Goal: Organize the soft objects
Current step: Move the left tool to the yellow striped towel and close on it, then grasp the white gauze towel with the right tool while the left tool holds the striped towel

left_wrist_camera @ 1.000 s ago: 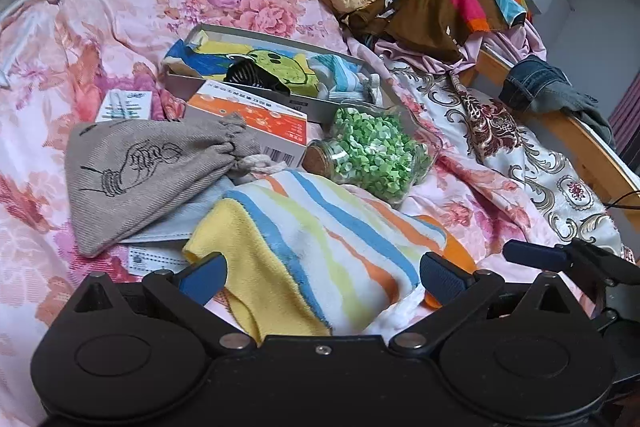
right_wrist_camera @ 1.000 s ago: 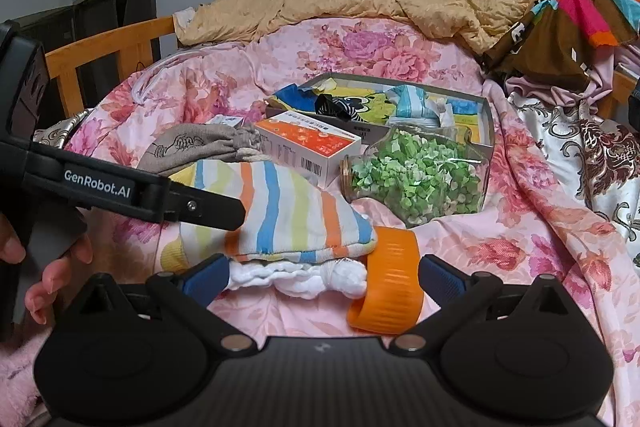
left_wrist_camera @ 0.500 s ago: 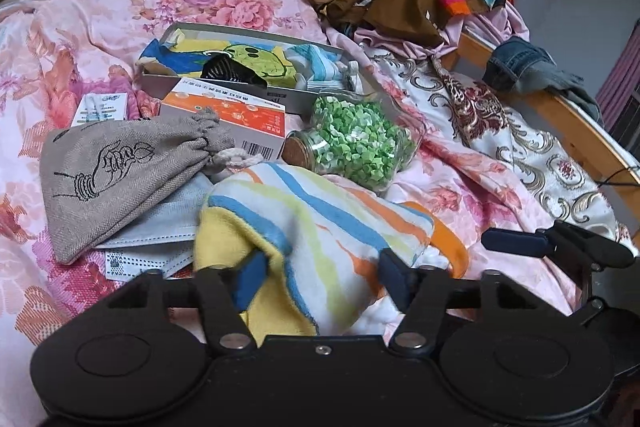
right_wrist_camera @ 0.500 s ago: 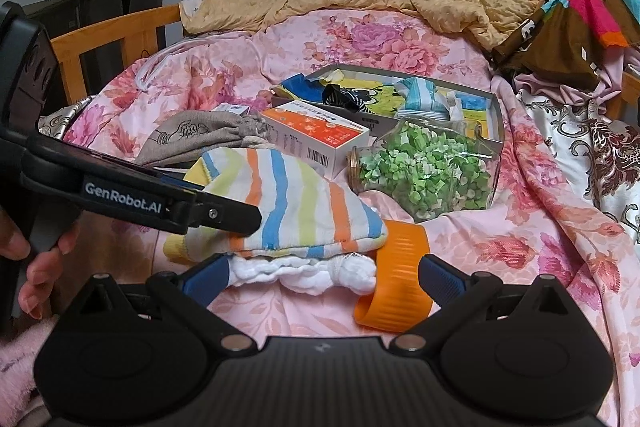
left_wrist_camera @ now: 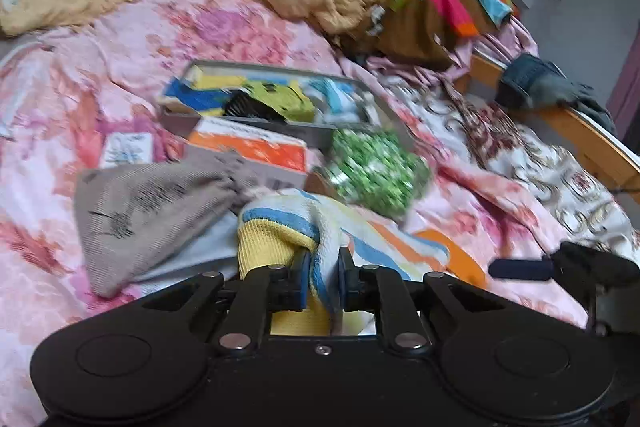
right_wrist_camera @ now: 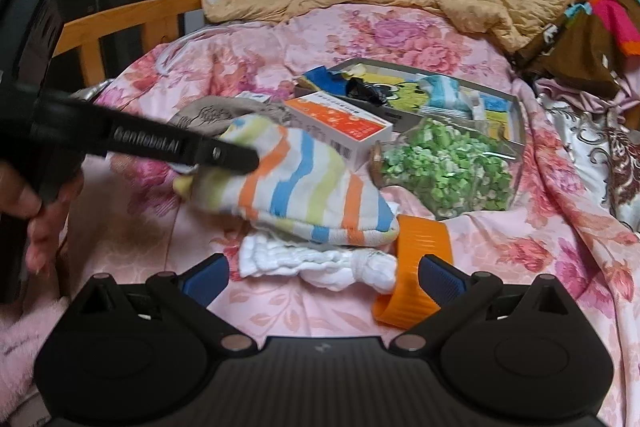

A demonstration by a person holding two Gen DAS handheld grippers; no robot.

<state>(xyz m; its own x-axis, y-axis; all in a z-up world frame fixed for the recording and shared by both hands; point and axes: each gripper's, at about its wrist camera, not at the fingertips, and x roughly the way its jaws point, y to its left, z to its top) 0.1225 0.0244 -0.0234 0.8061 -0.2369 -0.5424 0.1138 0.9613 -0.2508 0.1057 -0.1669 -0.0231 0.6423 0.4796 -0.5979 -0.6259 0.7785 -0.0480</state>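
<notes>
The bed (right_wrist_camera: 500,259) under both grippers is soft and crowded, so anything dragged across it will likely pull its neighbours along. Ahead of the left gripper (left_wrist_camera: 324,267) lies the grey tray (left_wrist_camera: 308,131) of folded cloths, presumably where soft things go; a swing toward it could clip the jar of green bits (left_wrist_camera: 372,175) or the orange box (left_wrist_camera: 248,147), which lie between gripper and tray. The striped towel (left_wrist_camera: 288,223) is bunched between the left gripper's fingers, which are closing on one fold at its near edge, the rest trailing away over the bed. Such a thin pinch may slip, or the hanging part may snag the grey pouch (left_wrist_camera: 152,211) just to the left. The right gripper (right_wrist_camera: 322,277) hovers with its fingers spread apart and nothing in them; the white knotted cloth (right_wrist_camera: 320,263) lies between them, and the orange band (right_wrist_camera: 420,267) touches the right finger, so closing here could catch the band too.
</notes>
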